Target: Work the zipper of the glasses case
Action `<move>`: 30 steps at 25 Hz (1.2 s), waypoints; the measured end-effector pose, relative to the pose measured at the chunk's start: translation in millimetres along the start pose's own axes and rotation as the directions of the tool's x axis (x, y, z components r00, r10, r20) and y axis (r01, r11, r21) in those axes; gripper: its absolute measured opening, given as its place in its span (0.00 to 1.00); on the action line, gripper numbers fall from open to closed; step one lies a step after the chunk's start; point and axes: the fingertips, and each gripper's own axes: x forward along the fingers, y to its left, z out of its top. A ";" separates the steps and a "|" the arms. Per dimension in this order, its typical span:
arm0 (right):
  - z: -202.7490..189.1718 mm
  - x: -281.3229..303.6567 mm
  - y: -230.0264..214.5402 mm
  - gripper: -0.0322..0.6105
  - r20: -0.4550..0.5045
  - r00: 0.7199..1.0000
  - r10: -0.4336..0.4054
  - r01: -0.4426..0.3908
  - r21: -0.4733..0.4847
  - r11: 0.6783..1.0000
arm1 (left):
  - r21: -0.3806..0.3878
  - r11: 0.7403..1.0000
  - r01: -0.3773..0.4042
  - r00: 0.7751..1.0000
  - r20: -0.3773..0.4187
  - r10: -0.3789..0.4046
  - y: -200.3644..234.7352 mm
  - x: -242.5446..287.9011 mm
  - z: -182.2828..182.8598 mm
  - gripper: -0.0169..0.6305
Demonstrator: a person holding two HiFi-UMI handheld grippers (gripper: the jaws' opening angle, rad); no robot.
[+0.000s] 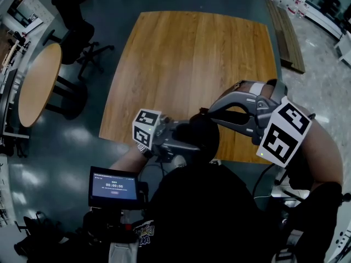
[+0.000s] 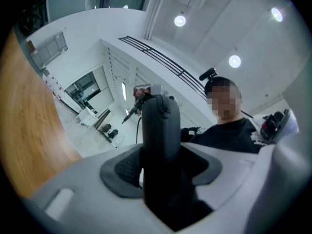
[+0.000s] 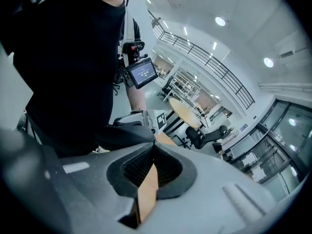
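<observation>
The room was a large, bright hall with a glossy grey-green floor [image 1: 126, 15], and the square wooden counter [image 1: 192, 64] filled the middle of the head view. Left of the counter stood a round table [image 1: 38, 84] and a black office chair [image 1: 82, 43]; right of it lay a low wooden platform [image 1: 285, 32]. The task's thing was not on the counter. It was held in the air just over the counter's near edge, close to the person's chest, probably so that both tools could reach it from opposite sides. The left gripper [image 1: 185, 139], at that near edge, was clamped across the body of the black glasses case [image 2: 161, 130]. Its jaws stood wide on the case's thickness, likely to anchor the case against a pull. The right gripper [image 3: 152, 152], above the same edge from the right, had its jaws pressed together with the tips at the case's end. That suited pinching the zipper pull, but the pull was too small and dark to see, so whether it was caught could not be told.
</observation>
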 end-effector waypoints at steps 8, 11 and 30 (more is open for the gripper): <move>-2.5 -4.2 -9.4 0.06 0.029 0.998 -0.048 0.047 0.035 0.998 | 0.040 0.997 -0.063 0.994 0.091 0.059 4.0 -9.7 14.6 0.37; -0.6 -2.0 -8.7 0.05 0.025 0.998 -0.052 0.051 0.024 0.998 | 0.065 0.995 -0.081 0.995 0.058 0.078 4.1 -3.9 11.5 0.39; -14.4 10.7 -9.0 0.06 -0.021 0.993 -0.115 0.116 0.067 0.991 | 0.143 0.963 -0.230 0.973 0.064 0.223 28.8 15.9 27.6 0.51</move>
